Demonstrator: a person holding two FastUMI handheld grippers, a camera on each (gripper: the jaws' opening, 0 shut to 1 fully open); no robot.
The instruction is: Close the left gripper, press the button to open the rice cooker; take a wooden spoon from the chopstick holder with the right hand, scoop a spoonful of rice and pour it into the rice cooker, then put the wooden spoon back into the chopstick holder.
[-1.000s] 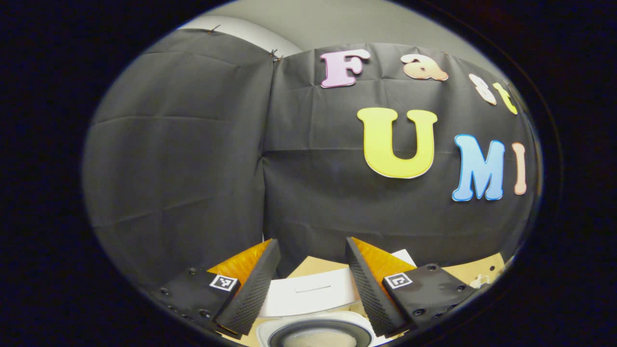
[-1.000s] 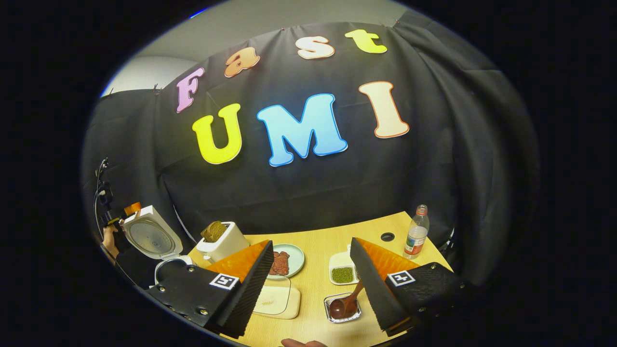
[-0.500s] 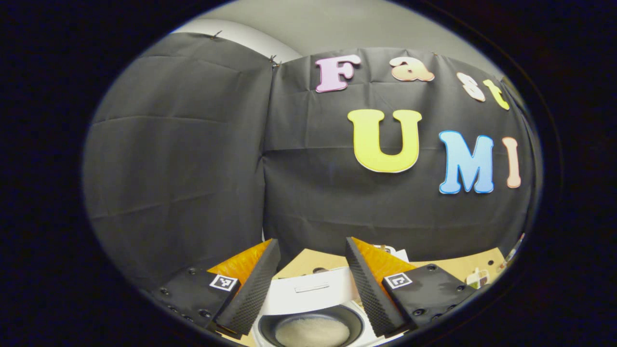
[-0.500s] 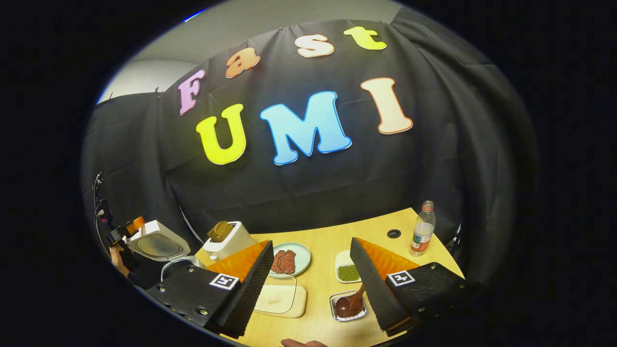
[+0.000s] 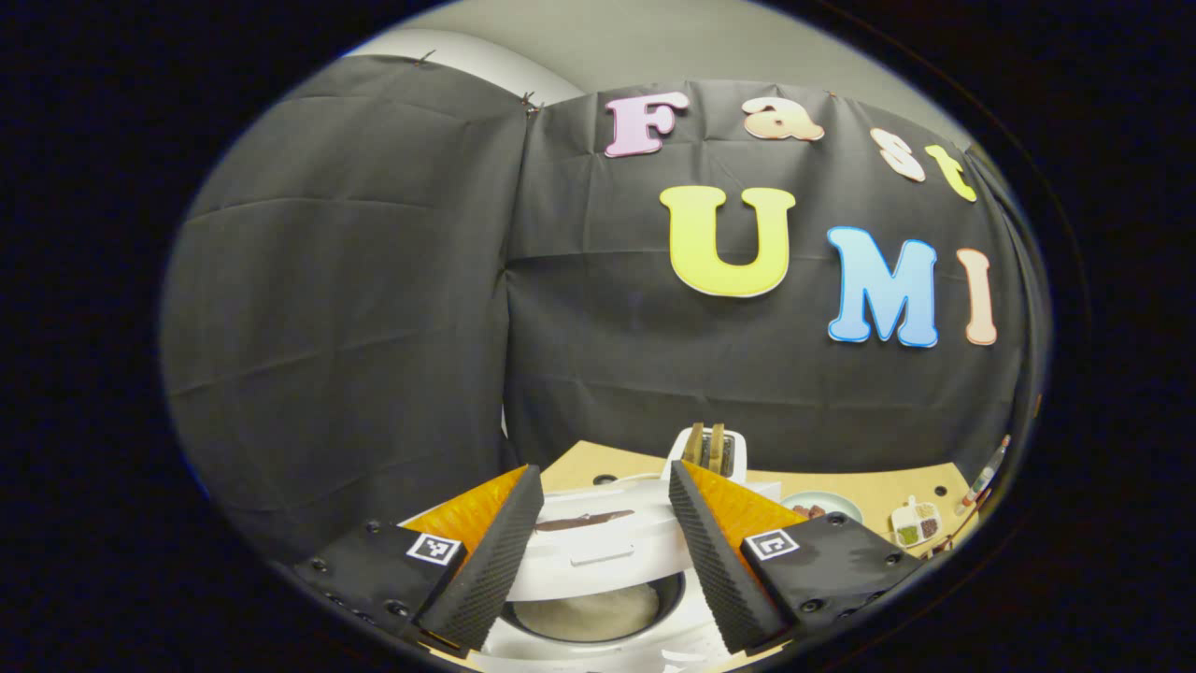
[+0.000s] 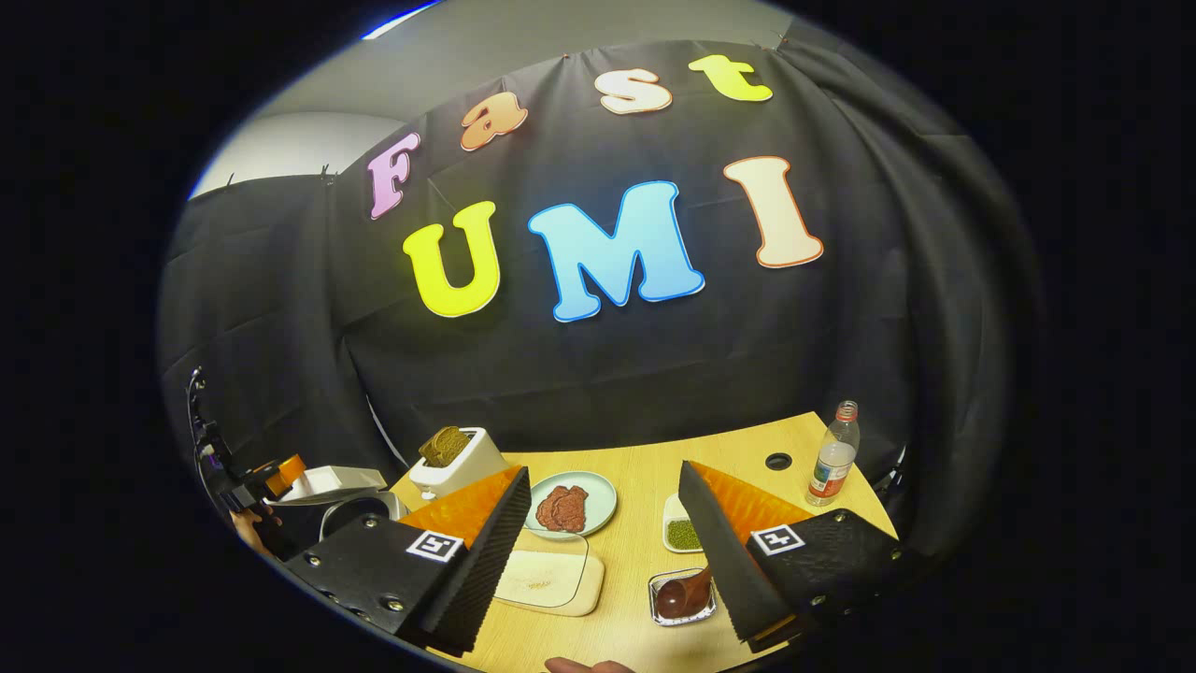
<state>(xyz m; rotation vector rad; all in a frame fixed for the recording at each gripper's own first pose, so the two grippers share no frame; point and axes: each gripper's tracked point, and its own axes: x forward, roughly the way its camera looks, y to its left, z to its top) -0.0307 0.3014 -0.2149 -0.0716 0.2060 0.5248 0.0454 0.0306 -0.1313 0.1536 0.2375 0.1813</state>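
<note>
The white rice cooker [image 5: 598,547] sits just below my left gripper [image 5: 605,470], its lid tilted low over the inner pot [image 5: 584,612], where white rice shows. My left gripper is open, and the lid's front edge lies between its fingers. In the right gripper view the same cooker [image 6: 327,484] sits at the far left, with the left gripper [image 6: 271,475] and a hand at its lid. My right gripper [image 6: 605,470] hangs open above the table with nothing in it. The dark wooden spoon [image 6: 682,594] rests in a small clear tray beside the right finger.
On the wooden table [image 6: 635,467] stand a white toaster [image 6: 458,458] with bread, a plate of meat [image 6: 570,505], a pale board [image 6: 547,579], a dish of green beans [image 6: 684,533] and a water bottle [image 6: 834,453]. A cable hole [image 6: 777,460] lies near the bottle.
The cooker lid has swung down from upright to nearly flat over the pot. My left gripper has tipped down with it. The right gripper has shifted only slightly and stays open.
</note>
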